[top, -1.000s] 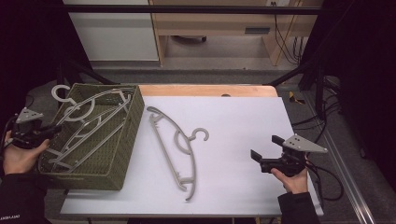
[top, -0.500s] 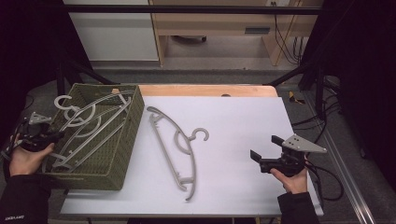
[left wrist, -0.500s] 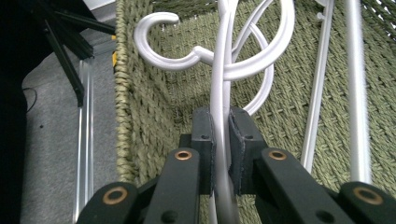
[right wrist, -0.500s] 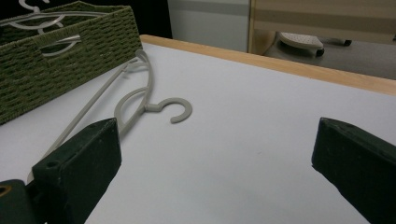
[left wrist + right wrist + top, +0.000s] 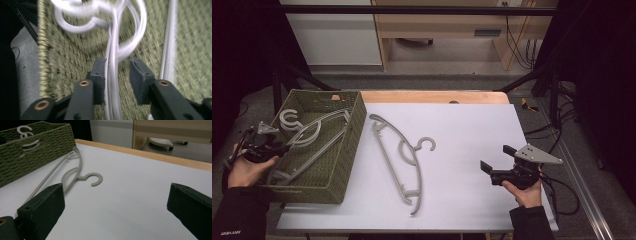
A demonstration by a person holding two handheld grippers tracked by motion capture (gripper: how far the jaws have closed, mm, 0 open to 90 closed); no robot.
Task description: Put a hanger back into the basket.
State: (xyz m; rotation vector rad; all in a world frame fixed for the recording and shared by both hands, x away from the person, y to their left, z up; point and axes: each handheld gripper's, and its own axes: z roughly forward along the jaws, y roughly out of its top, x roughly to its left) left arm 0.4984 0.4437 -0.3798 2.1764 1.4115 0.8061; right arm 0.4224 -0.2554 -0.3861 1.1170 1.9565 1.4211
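Left gripper at the near-left corner of the woven green basket, jaws just opened and parted, with the grey hangers in the basket still running between the pads but no longer pinched: touching the left pad, clear of the right, as seen in the left gripper view. Released, then, and lying inside the basket, long axis slanting from the near-left corner toward the far-right wall, hooks curled at the far-left end.

Right gripper held low over the near-right part of the white table, jaws spread wide and empty, pointing left across the surface.

Between the two, one more grey hanger on the table, just beside the basket's right wall but not touching it, flat on the white top. Long axis running from the far end near the basket's far corner to the near edge of the table, bowed toward the basket; hook opening to the right, toward the right gripper, as the right gripper view shows. Well left of the right gripper, with bare table between.

Likely next pick, judged from the layout: this loose hanger. Left gripper nearer to it, though with the basket wall in the way; right gripper farther off but already facing its hook end with an open path.
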